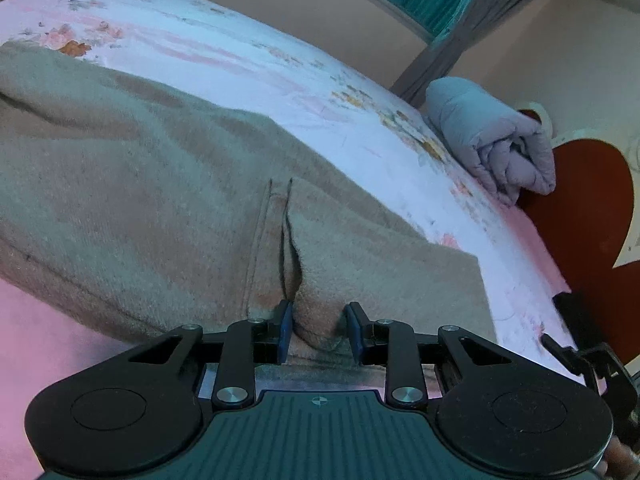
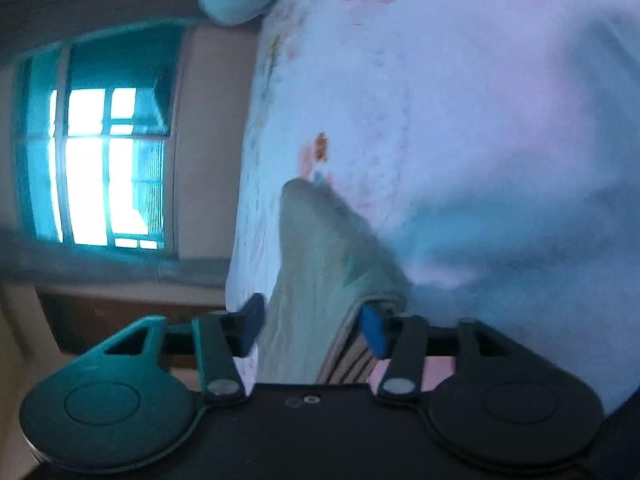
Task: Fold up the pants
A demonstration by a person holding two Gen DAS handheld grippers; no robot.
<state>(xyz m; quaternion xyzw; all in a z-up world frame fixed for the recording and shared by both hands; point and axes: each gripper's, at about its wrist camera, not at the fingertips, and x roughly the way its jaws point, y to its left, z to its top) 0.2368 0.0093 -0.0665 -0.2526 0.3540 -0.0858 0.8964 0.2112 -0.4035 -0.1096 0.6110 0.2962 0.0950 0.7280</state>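
Note:
Beige knit pants (image 1: pixel 160 200) lie spread across the bed, with a pocket slit near my left gripper (image 1: pixel 318 332). Its blue pads pinch a bunched fold of the pants' edge between them. In the right wrist view, rolled sideways, my right gripper (image 2: pixel 314 326) has a thick folded layer of the pants (image 2: pixel 320 256) with a striped waistband between its blue pads; the fabric fills the gap and touches both pads. The rest of the pants is out of that view.
The bed carries a white floral sheet (image 1: pixel 240 64) over a pink cover. A rolled grey quilt (image 1: pixel 492 140) lies at the head end by a red heart-shaped headboard (image 1: pixel 592 200). A window (image 2: pixel 104 168) is in the wall beyond.

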